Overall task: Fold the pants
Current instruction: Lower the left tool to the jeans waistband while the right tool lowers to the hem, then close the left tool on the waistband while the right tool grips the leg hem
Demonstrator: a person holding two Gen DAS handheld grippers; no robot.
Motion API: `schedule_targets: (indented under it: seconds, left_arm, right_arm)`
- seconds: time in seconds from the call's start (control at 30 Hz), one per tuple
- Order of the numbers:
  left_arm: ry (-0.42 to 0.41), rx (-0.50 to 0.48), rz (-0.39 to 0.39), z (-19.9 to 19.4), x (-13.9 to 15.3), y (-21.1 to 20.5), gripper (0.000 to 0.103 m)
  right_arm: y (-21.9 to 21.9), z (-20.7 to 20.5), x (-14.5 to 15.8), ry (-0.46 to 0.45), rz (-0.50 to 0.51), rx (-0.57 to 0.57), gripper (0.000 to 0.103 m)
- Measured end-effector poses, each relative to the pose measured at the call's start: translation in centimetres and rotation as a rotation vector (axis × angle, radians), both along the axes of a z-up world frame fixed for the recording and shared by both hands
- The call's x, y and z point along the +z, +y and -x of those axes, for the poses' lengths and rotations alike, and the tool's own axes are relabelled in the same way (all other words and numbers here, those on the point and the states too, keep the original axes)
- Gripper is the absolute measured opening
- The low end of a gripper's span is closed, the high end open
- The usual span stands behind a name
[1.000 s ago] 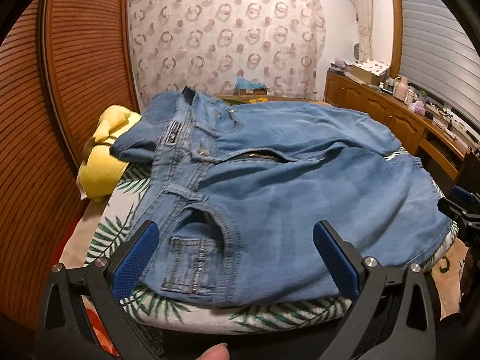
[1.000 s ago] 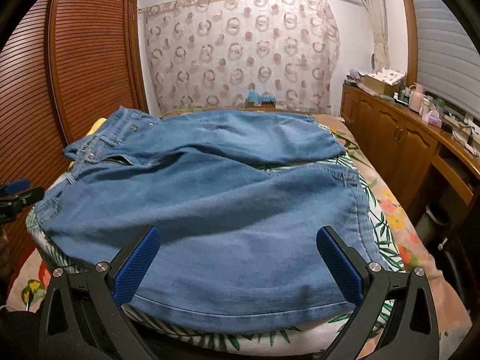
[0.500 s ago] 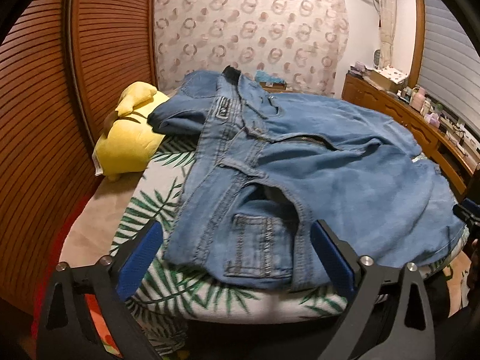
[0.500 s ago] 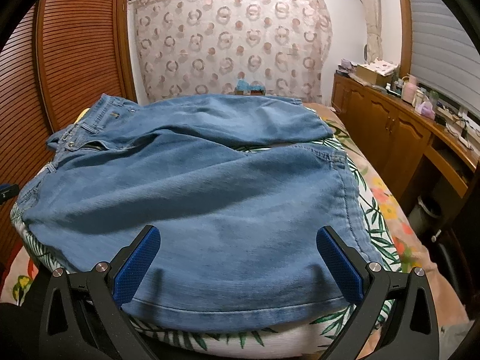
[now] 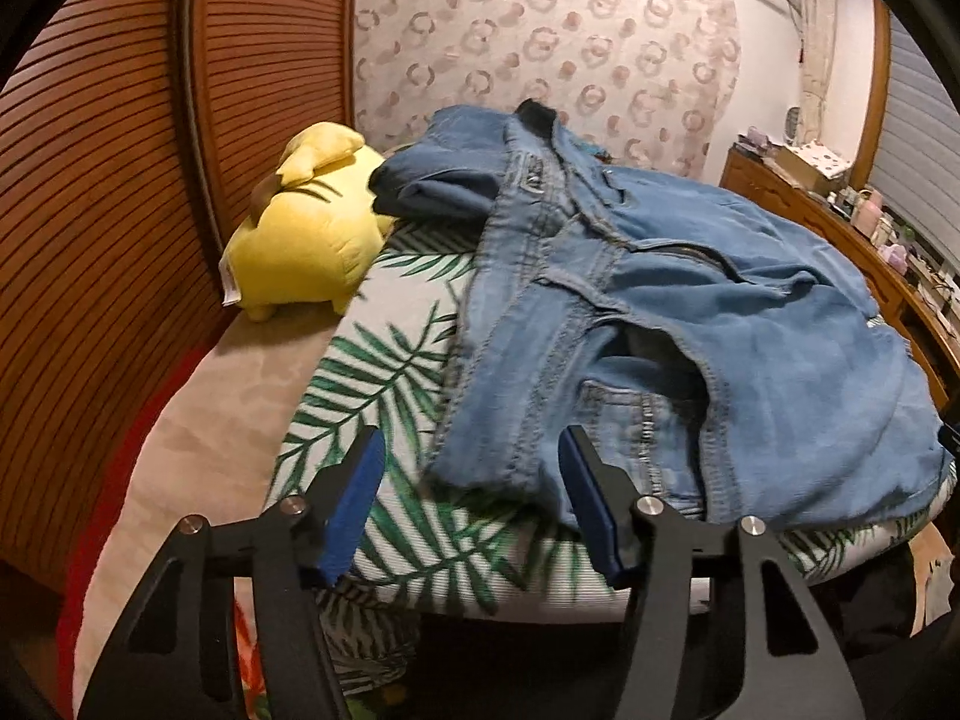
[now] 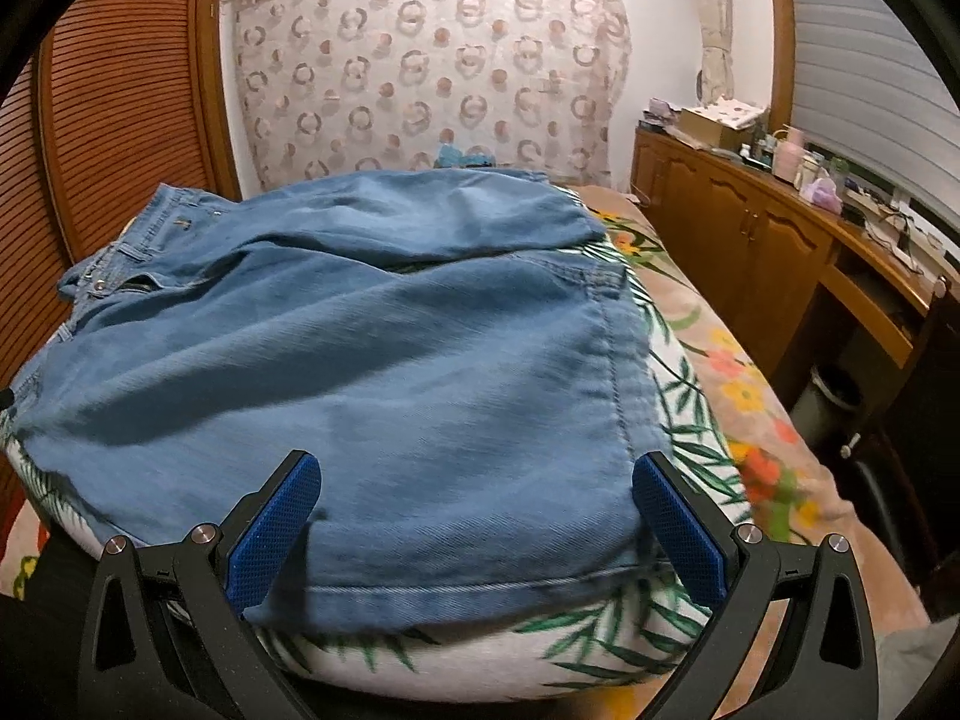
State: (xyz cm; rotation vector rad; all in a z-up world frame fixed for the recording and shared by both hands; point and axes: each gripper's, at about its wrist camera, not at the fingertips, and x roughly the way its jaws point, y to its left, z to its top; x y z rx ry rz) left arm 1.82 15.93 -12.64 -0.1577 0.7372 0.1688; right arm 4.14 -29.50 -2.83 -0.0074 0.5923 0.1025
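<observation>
Light blue jeans (image 5: 690, 324) lie spread on the bed, waist end toward my left gripper (image 5: 474, 480). Its jaws are closing, and the near waistband corner (image 5: 480, 462) lies between the blue pads (image 5: 354, 498); the left pad stands clear of the cloth. In the right wrist view the same jeans (image 6: 360, 360) show their leg end. My right gripper (image 6: 477, 516) stands wide open, low over the near hem (image 6: 468, 591), with denim between its fingers and nothing gripped.
A yellow plush toy (image 5: 306, 228) sits at the head of the bed against slatted wooden doors (image 5: 120, 180). The leaf-print sheet (image 5: 372, 372) shows left of the jeans. A cluttered wooden sideboard (image 6: 780, 228) runs along the right wall.
My left gripper has slid left and down to the near waist corner, and its jaws have narrowed around it. The right gripper has edged slightly closer to the hem.
</observation>
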Motion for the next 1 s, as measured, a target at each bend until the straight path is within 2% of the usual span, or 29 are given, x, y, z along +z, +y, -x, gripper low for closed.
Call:
schedule_targets:
  seconds: [0.13, 0.3, 0.6, 0.77, 1.0]
  left_arm:
    - [0.03, 0.005, 0.006, -0.5, -1.0, 0.1, 0.061]
    - [0.026, -0.005, -0.009, -0.6, -1.1, -0.3, 0.06]
    - [-0.008, -0.044, 0.034, -0.4, -1.0, -0.5, 0.032]
    - [-0.04, -0.057, 0.044, 0.0, -0.2, -0.8, 0.025]
    - [-0.101, -0.08, 0.025, 0.4, 2.0, -1.3, 0.024]
  right_arm:
    - [0.1, -0.1, 0.0, 0.019, 0.006, -0.019, 0.103]
    - [0.4, 0.1, 0.6, 0.028, 0.012, -0.032, 0.103]
    - [0.3, 0.7, 0.6, 0.021, 0.004, -0.055, 0.103]
    - [-0.1, 0.5, 0.5, 0.03, -0.012, -0.044, 0.103]
    - [-1.2, 0.8, 0.8, 0.033, -0.02, -0.038, 0.103]
